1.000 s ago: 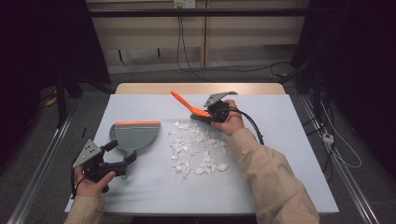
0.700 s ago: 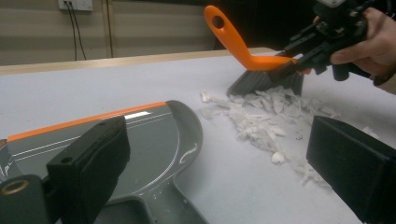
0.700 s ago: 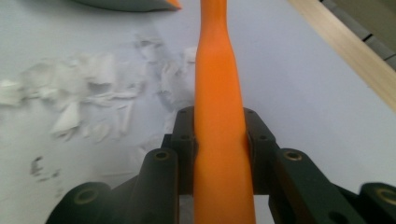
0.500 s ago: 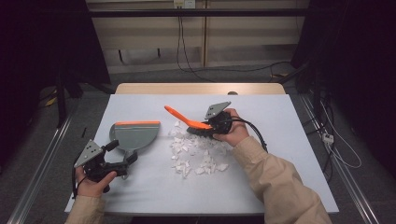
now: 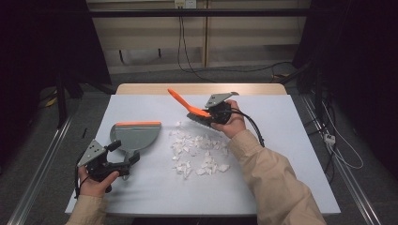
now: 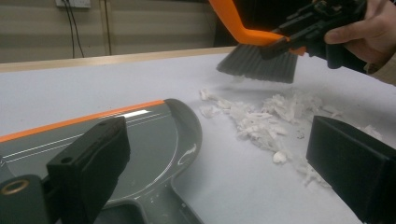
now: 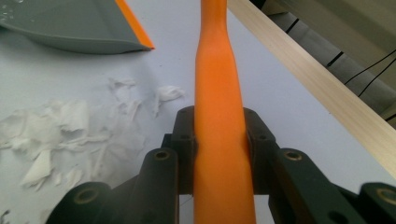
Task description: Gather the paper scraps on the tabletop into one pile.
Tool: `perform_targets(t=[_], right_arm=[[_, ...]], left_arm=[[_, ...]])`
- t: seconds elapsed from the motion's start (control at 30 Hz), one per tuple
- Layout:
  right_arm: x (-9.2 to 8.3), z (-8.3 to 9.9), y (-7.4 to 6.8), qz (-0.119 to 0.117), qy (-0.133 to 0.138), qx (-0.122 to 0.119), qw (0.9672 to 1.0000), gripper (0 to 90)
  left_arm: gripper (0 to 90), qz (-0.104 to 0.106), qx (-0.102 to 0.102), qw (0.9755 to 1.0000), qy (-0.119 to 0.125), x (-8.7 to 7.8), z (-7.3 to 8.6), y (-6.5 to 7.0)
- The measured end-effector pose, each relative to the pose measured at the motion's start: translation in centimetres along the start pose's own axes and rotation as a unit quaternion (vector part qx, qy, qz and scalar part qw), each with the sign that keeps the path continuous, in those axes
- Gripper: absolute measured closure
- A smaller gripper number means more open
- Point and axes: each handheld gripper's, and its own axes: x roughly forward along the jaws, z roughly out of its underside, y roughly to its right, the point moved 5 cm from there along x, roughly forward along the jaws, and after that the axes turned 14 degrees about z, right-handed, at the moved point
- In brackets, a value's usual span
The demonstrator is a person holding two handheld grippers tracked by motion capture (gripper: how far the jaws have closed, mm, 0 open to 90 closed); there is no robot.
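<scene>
Between the right gripper's (image 5: 206, 115) jaws sits the orange plastic handle of a small hand brush (image 5: 187, 106), clamped tight near the head so that the dark grey bristles (image 6: 258, 65) hang just off the desk, above the far edge of a scatter of torn white paper scraps (image 5: 199, 152). Gripping that close to the head looks meant to give firm control of the sweep, while the long handle juts away from the jaws toward the wooden back edge of the pale blue desk (image 5: 300, 140). Ahead of the left gripper (image 5: 123, 161), a flat grey plastic dustpan with an orange lip (image 5: 136, 137) lies on the desk; the jaws stand apart on either side of its stubby handle, and I cannot tell whether they press on it. The pan's open side faces away from the person, and the scraps lie just beside its curved flank, not before the lip, so it probably needs turning before anything can be swept in. Open desk lies on the brush's outer side, beyond the scraps, giving room for a backswing, and bare surface toward the person leaves the pan space to slide; the desk's side edges are well clear of both jaws.
</scene>
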Motion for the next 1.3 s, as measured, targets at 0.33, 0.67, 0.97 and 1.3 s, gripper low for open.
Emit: perform_targets(t=[0.33, 0.67, 0.97, 1.3], right_arm=[[3.3, -0.8, -0.4, 0.012, 0.003, -0.011, 0.9999, 71.7], [5.4, -1.2, -2.0, -0.015, -0.002, -0.058, 0.9982, 71.7], [2.7, -0.3, -3.4, -0.078, 0.002, -0.094, 0.9925, 71.6], [-0.7, 0.6, -4.1, -0.113, 0.004, -0.094, 0.9891, 71.7]], left_arm=[[5.9, -0.002, -0.002, 1.0, -0.001, 0.2, 0.0, -0.1], [5.9, -0.009, -0.005, 1.0, 0.001, 0.1, 0.0, -0.2], [5.9, -0.005, -0.002, 1.0, -0.004, 0.4, 0.1, 0.0], [5.9, -0.003, -0.001, 1.0, -0.004, 0.7, 0.1, 0.2]])
